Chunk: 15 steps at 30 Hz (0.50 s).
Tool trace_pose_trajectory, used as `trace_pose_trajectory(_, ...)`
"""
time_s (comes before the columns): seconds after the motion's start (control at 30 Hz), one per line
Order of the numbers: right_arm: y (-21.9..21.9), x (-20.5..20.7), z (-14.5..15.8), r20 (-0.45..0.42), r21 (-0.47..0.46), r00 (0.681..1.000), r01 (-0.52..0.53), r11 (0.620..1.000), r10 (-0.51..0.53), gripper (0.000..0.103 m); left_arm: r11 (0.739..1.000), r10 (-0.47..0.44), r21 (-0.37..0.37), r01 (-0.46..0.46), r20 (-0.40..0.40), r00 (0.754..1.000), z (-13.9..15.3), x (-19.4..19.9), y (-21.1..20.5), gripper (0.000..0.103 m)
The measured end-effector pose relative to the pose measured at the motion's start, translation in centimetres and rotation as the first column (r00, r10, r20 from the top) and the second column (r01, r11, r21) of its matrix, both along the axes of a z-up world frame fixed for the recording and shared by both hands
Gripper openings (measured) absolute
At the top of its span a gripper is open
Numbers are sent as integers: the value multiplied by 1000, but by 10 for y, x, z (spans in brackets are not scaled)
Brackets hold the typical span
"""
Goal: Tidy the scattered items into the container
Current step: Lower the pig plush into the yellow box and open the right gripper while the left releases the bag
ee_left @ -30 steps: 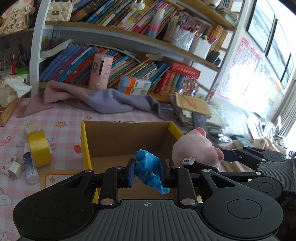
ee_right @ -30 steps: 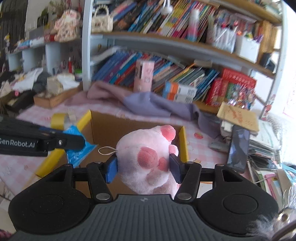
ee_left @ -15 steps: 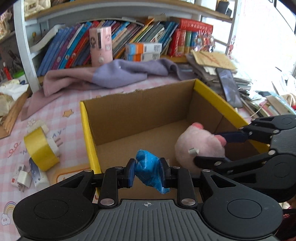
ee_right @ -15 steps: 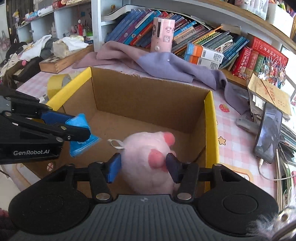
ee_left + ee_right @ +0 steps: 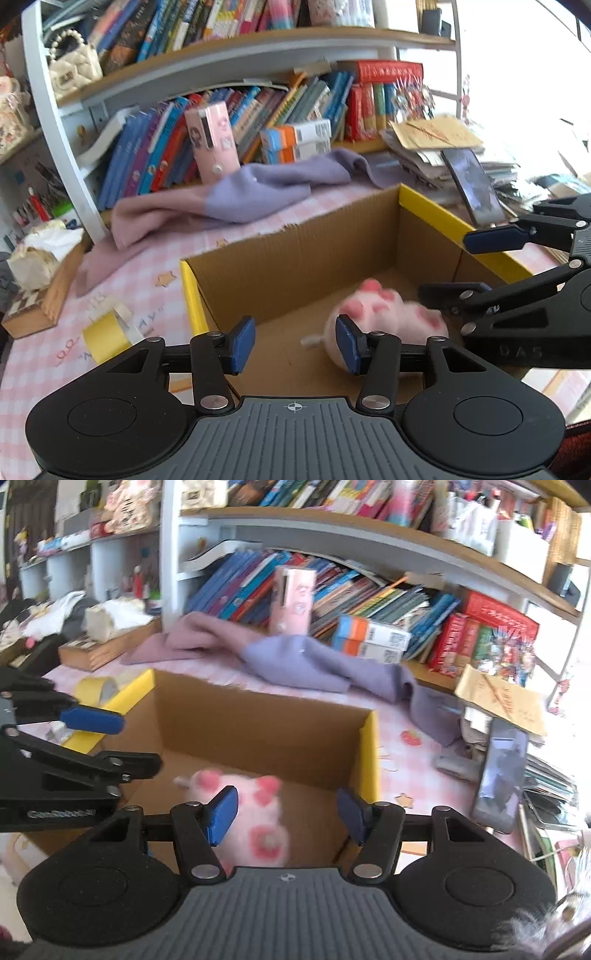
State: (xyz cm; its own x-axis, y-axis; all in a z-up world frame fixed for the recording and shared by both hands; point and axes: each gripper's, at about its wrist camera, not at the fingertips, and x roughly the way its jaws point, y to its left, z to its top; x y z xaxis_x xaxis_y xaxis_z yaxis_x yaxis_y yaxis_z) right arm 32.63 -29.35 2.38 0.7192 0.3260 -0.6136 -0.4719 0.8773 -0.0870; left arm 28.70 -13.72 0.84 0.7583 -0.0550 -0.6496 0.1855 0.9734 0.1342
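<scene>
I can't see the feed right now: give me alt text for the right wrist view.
The right tool hangs open over the cardboard box, with the pink plush toy lying loose on the box floor beneath it. The left tool, also open, reaches in from the left; yellow tape sits outside the box.

The cardboard box [image 5: 295, 254] stands on the surface [image 5: 140, 291]. The plush toy [image 5: 384, 314] lies inside it, on the box floor toward the right wall. The tape roll [image 5: 105, 334] lies on the surface left of the box. A cloth [image 5: 236, 195] is draped behind the box (before the bookshelf [image 5: 221, 66]). A phone [image 5: 498, 779] rests right of the box. Both grippers, left gripper [image 5: 293, 345] and right gripper [image 5: 286, 814], sit over the box's near edge
</scene>
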Motion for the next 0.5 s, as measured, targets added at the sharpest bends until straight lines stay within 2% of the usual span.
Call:
trace_pose_trajectory(0.23,0,-6,1,-13,4,1000,-21,1000,21,57,1000,14,-12,-14,-7,1000,0,-8,0,49)
trace_pose_trajectory(0.5,1,-27,10,27,-3,1000,3,1000,-3,57,999,14,-48,-12,37,999,8,-31,5,50)
